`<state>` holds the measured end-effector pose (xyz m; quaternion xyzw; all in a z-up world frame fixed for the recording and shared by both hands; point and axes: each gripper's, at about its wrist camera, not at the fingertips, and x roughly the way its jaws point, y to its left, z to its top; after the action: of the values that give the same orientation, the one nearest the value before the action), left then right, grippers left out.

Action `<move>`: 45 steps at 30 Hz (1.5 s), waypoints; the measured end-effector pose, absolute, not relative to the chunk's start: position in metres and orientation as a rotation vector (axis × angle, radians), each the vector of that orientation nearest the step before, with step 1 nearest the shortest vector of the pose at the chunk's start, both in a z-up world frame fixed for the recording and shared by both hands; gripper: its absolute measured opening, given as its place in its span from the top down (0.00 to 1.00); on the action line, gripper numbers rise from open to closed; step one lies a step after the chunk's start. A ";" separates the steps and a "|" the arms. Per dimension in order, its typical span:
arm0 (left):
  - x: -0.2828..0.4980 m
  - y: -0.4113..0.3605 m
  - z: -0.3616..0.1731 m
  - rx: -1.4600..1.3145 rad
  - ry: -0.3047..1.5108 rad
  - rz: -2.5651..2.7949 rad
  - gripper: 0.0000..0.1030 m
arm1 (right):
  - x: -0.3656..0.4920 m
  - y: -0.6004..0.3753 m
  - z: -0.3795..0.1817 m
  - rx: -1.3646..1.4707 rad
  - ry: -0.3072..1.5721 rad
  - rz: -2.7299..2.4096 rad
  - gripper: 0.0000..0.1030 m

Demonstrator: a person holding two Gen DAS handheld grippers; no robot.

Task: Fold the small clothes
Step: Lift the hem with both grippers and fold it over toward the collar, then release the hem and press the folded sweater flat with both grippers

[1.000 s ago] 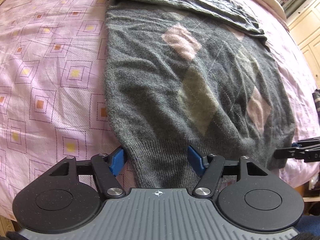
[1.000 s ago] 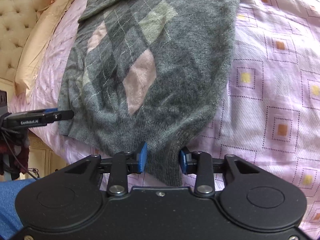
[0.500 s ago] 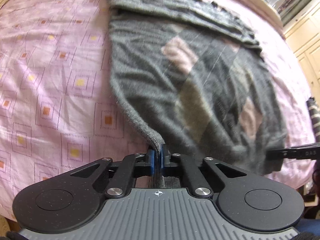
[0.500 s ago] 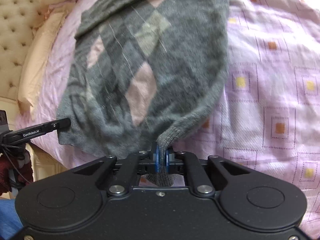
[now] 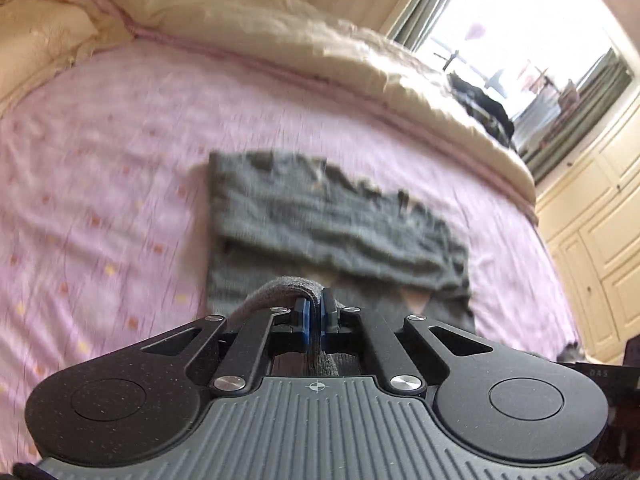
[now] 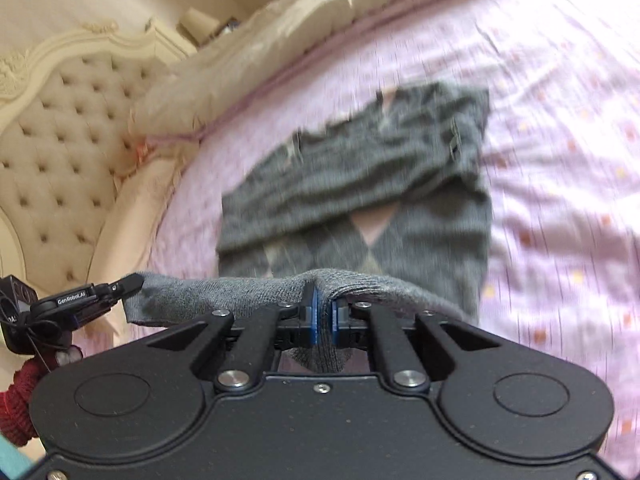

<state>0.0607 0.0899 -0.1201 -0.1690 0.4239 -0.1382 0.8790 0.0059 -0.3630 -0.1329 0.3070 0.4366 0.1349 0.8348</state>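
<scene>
While raised off the bed, grey sweater (image 5: pixel 336 220) hem pinched in left tongs (image 5: pixel 315 314), right tongs (image 6: pixel 322 312).

Grey argyle sweater (image 6: pixel 420 240); pink diamond-print bedsheet (image 6: pixel 560 160); cream headboard (image 6: pixel 60 140)

A second ago my left gripper (image 5: pixel 315 312) and right gripper (image 6: pixel 322 312) stood open at the ribbed hem (image 6: pixel 360 280) of the grey argyle sweater (image 5: pixel 332 220), jaws either side of the knit. Half a second ago both had pinched shut on it. Now I have lifted the hem clear of the pink bedsheet (image 5: pixel 100 160) and carried it up over the sweater's body, so the hem stretches between the two grippers. Both cameras have tipped up, bringing the cream duvet (image 5: pixel 280 32), tufted headboard (image 6: pixel 60 140) and window (image 5: pixel 520 20) into view.
</scene>
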 end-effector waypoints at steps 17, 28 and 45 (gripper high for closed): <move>0.213 0.060 -0.138 -0.333 0.801 -0.281 0.96 | 0.192 -0.381 -0.160 0.581 0.932 0.145 0.86; 0.275 0.053 -0.190 -0.254 0.946 -0.225 0.86 | 0.249 -0.381 -0.199 0.559 1.028 0.061 0.71; 0.243 0.027 -0.174 -0.117 0.926 -0.385 0.42 | 0.222 -0.337 -0.166 0.278 0.953 0.135 0.49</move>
<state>0.2426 0.0274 -0.1736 -0.0561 0.4438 -0.1843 0.8752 0.2216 -0.3370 -0.1663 0.1334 0.4568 0.0648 0.8771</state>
